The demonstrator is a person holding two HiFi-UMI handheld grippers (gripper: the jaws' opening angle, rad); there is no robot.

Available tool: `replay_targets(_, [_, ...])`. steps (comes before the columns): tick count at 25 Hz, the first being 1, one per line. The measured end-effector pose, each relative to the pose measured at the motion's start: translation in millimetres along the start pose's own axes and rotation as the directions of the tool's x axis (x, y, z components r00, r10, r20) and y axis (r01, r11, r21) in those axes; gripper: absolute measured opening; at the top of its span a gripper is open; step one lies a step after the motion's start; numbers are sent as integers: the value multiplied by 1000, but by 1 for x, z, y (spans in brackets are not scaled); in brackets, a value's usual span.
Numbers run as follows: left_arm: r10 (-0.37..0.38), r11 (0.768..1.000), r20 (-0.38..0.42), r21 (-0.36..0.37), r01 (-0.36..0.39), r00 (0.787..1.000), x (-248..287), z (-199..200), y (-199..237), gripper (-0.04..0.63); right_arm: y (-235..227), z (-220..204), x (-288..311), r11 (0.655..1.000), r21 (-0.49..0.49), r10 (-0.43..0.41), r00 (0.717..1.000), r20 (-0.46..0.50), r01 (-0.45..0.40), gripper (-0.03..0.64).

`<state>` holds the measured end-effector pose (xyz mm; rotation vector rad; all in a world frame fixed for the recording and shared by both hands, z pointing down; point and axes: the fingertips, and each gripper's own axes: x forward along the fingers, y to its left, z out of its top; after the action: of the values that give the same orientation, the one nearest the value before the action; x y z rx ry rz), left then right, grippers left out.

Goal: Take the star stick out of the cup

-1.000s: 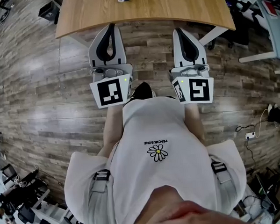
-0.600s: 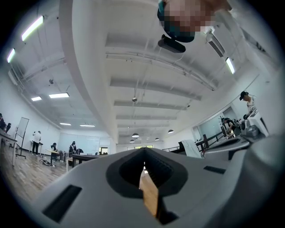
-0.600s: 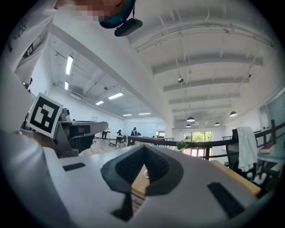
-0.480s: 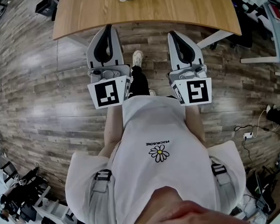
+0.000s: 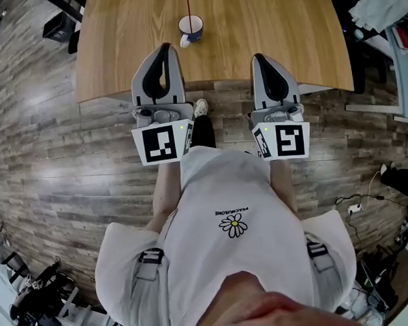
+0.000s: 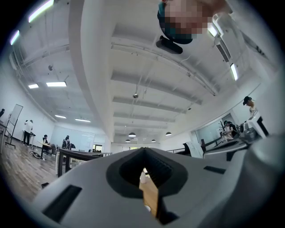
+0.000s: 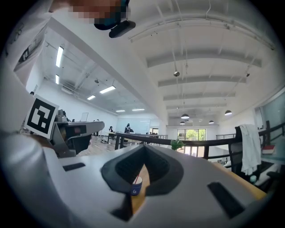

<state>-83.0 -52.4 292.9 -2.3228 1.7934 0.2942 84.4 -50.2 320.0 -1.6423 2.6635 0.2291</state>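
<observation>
We hold the left gripper [image 5: 163,52] and the right gripper [image 5: 261,59] side by side over the near edge of the wooden surface [image 5: 115,34]. Each has its jaws closed together on nothing, since neither has reached anything to grasp. The blue-and-white cup [image 5: 191,29] stands upright further in, ahead of both and nearer the left one, untouched. The thin red star stick [image 5: 187,3] rises from it, its top cut off from view. We judge the removal not yet begun: one gripper must open for the stick, and the light cup could tip.
</observation>
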Motion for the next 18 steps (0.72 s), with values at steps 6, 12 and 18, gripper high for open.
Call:
replay_targets(6, [-36,999,14,-6,36,999,93,-6,53,15,-20,19,104,999,-12,-30,999,15,30,8])
replay_targets(12, [-32,999,-2,-2,32,999,153,-16,91,15,-41,17,167,999,11,-41,999,-1,41,8])
replay_targets(18, [-12,1000,-21,16,12,1000,180,-26,92,15,-47,0,199,995,85,48,999,-9,-47,8])
